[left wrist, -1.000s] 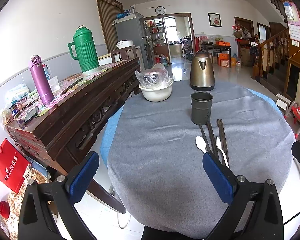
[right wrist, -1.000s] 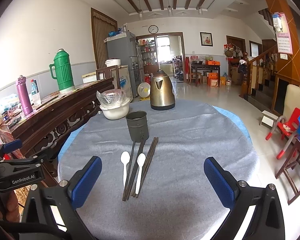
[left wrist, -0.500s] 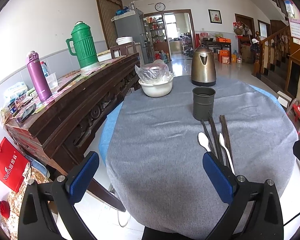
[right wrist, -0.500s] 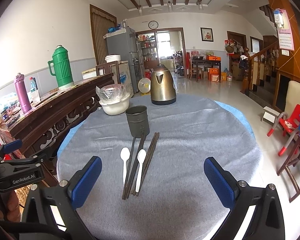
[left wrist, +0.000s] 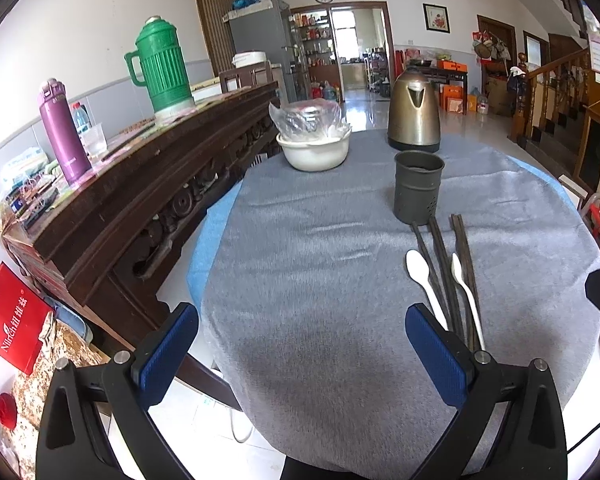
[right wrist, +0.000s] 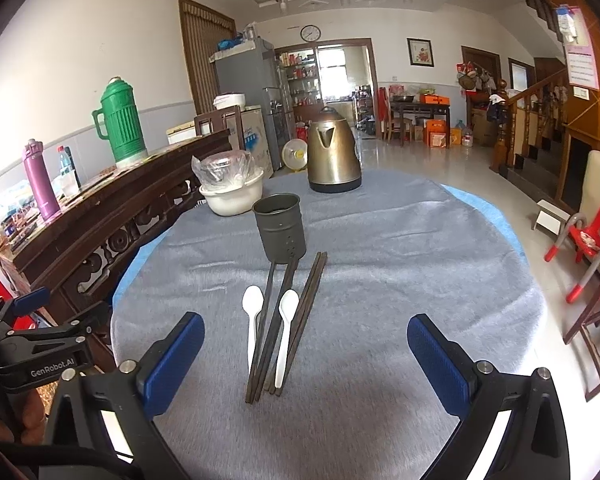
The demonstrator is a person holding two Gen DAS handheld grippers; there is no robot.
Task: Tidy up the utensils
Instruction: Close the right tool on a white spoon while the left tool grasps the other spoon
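So far nothing is sorted: my holder (right wrist: pixel 280 227) stands with no utensil sticking out of it on the bench (right wrist: pixel 400 264), and both spoons (right wrist: pixel 287 336) and the chopsticks (right wrist: pixel 306 312) lie flat just in front of it. My left tool (left wrist: pixel 300 350) and right tool (right wrist: pixel 305 360) both gape wide, gripping nothing. Every piece has yet to go in.

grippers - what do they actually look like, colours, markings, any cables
Both the left gripper and the right gripper have black angular plastic fingers with silver screw heads, each tipped with a textured blue pad. In the right wrist view the left gripper's black body carries white lettering reading GenRobot.AI. A thin dark cable trails at the lower right of the left wrist view.
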